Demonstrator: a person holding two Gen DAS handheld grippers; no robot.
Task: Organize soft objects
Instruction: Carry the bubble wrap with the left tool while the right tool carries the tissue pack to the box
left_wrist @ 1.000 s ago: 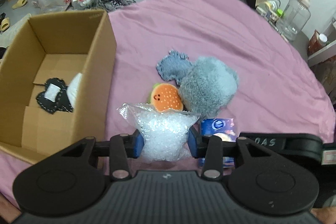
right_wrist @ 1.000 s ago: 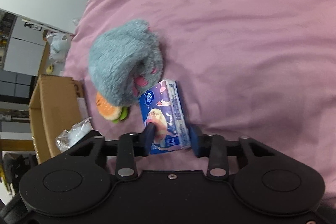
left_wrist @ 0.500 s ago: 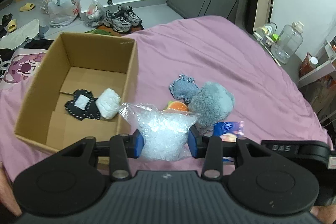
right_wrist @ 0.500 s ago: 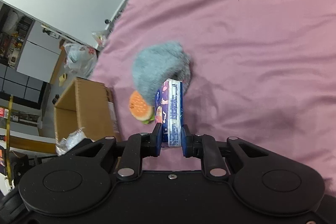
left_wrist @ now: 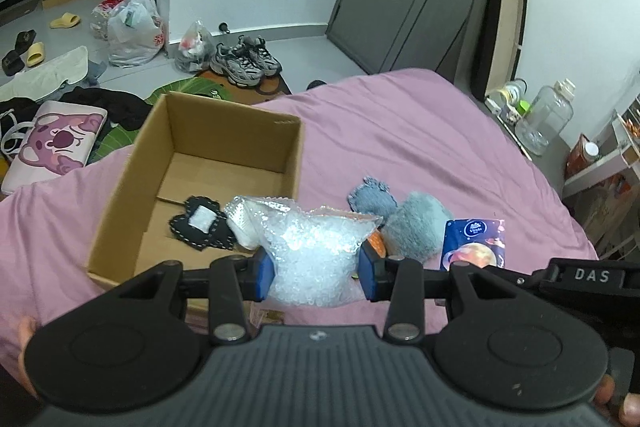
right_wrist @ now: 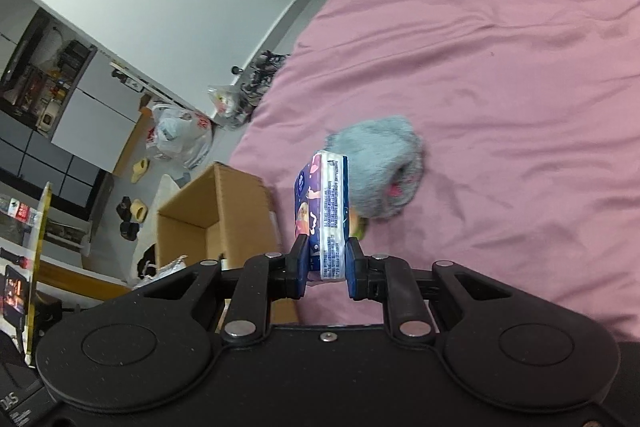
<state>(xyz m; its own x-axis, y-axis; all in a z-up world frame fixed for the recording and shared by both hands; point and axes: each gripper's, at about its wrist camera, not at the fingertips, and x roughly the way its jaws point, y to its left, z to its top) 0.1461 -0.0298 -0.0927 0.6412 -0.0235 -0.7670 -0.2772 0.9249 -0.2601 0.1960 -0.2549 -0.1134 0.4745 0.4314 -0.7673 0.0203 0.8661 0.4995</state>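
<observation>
My left gripper (left_wrist: 316,273) is shut on a clear bubble-wrap bag (left_wrist: 316,255), held above the pink bed beside the open cardboard box (left_wrist: 120,195). Inside the box lie a black heart-shaped cushion (left_wrist: 200,229) and a white bundle (left_wrist: 242,231). My right gripper (right_wrist: 327,267) is shut on a blue tissue pack (right_wrist: 326,211), lifted off the bed; the same tissue pack (left_wrist: 474,243) shows in the left wrist view. On the bed sit a grey fluffy toy (right_wrist: 378,173), a denim patch (left_wrist: 372,199) and an orange burger toy (left_wrist: 376,243), mostly hidden.
The pink bedspread (right_wrist: 500,67) spreads wide to the right and far side. Shoes (left_wrist: 246,61), plastic bags (left_wrist: 132,27) and clothes litter the floor beyond the bed. A big water jug (left_wrist: 546,119) stands on a bedside surface at right.
Both grippers rose away from the bed. The right jaws closed on the tissue pack, which turned up on edge and left the bed. The bubble-wrap bag moved toward the box.
</observation>
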